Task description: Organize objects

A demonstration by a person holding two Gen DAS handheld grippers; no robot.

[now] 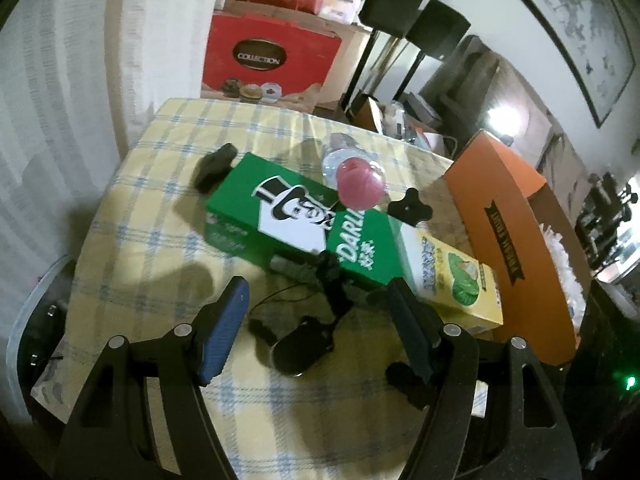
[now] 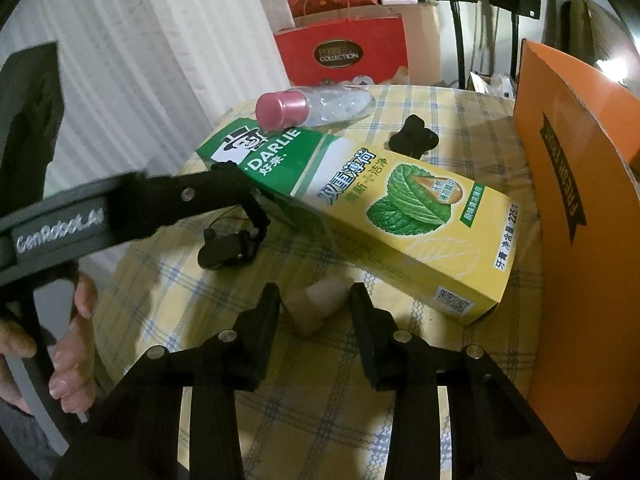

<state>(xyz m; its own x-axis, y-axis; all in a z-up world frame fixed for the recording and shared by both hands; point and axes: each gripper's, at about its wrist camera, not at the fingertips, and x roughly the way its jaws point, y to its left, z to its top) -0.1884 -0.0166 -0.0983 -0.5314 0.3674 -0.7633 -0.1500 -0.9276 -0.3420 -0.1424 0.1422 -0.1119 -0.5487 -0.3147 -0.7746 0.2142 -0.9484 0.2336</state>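
A green and yellow Darlie toothpaste box lies across the checked tablecloth; it also shows in the right wrist view. A clear bottle with a pink cap lies behind it, seen too in the right wrist view. My left gripper is open above a small black device with a cord, in front of the box. My right gripper is open, with a small beige object on the table between its fingers. The left gripper shows in the right wrist view.
An orange cardboard box stands open at the table's right edge, seen also in the right wrist view. Two black knob-like pieces lie near the toothpaste box. Red gift boxes stand behind the table.
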